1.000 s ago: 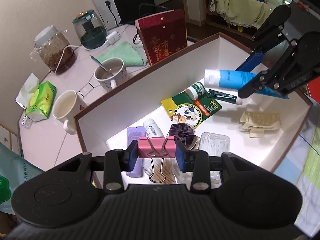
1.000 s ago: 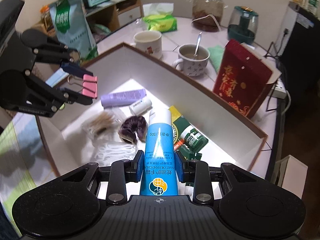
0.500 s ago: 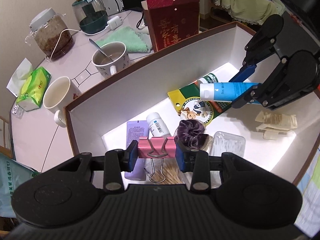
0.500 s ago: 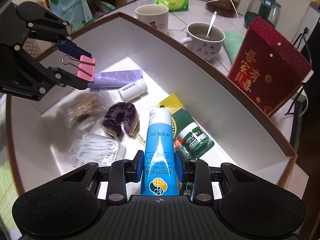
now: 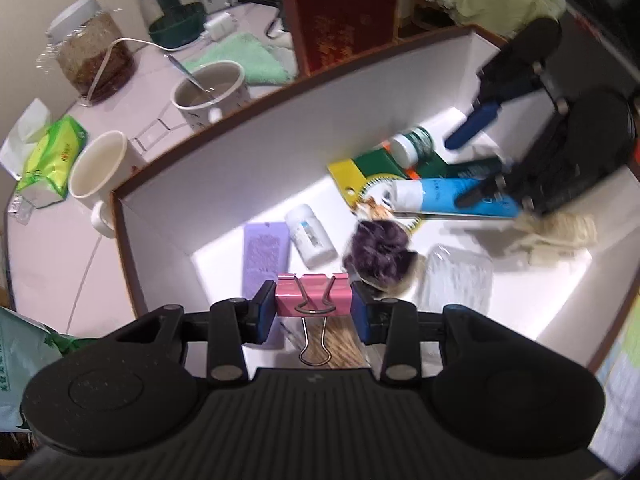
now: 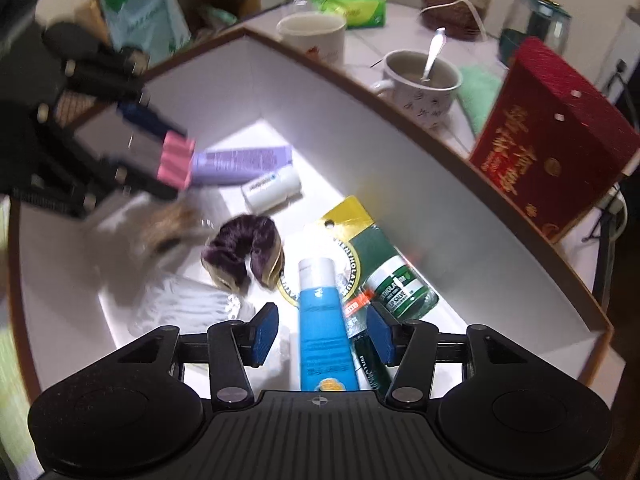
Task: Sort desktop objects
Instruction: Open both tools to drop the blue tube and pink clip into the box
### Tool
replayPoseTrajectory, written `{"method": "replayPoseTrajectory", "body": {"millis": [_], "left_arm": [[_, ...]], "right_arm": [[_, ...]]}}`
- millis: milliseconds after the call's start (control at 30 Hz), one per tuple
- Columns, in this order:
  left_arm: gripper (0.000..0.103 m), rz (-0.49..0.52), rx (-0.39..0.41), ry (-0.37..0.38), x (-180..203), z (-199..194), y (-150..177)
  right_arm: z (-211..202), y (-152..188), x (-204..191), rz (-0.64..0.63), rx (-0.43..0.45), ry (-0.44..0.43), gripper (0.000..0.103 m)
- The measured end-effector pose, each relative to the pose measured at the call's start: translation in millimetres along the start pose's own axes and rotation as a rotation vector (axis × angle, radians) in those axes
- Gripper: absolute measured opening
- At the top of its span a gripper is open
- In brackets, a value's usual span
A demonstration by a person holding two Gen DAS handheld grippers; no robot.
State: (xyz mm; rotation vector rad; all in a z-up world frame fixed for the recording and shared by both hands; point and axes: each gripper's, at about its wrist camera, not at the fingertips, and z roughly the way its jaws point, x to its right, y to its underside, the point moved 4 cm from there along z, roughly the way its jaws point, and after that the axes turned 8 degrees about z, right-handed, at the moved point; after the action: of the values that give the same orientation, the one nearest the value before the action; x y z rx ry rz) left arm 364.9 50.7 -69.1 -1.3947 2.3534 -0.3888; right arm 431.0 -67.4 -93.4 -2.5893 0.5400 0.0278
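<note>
In the left wrist view a pale table (image 5: 52, 248) carries a white box (image 5: 280, 120) with a brown rim; two mugs stand just outside its far wall. The left gripper (image 5: 313, 307) clenches a pink binder clip (image 5: 313, 294) above the box's near corner, over a purple tube (image 5: 265, 256).

In the right wrist view the right gripper (image 6: 322, 330) is spread, released; the blue tube (image 6: 326, 328) lies between its fingers on the box floor, beside a purple scrunchie (image 6: 244, 252).

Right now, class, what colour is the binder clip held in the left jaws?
Pink, with silver wire handles: the binder clip shows best in the left wrist view.
</note>
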Motion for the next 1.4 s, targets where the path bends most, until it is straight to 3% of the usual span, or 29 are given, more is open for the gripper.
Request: {"method": "replayPoseTrajectory", "body": {"millis": [333,533,767,867,1400], "left_arm": [[0.034,0.124,-0.004,0.205,22.9,-6.1,5.1],[0.034,0.174,0.019,0.275,51.5,3.1,-14.1],[0.034,0.225,0.044,0.37,86.2,13.2,-31.5],[0.043,0.246,0.052,0.404,99.3,17.0,-37.2],[0.044,0.253,-0.026,0.273,82.4,16.2,-21.9]], "right_arm": [[-24.5,6.6,7.2,0.118,0.054,-0.049,0.052],[-36.6,11.0,5.1,0.06,0.037,0.049,0.052],[-54.6,20.2,6.7,0.04,0.05,0.077,0.053],[-59.4,24.7,6.3,0.038,0.049,0.076,0.053],[-63.9,43.5,-8.4,0.023,-0.01,0.027,0.053]]}}
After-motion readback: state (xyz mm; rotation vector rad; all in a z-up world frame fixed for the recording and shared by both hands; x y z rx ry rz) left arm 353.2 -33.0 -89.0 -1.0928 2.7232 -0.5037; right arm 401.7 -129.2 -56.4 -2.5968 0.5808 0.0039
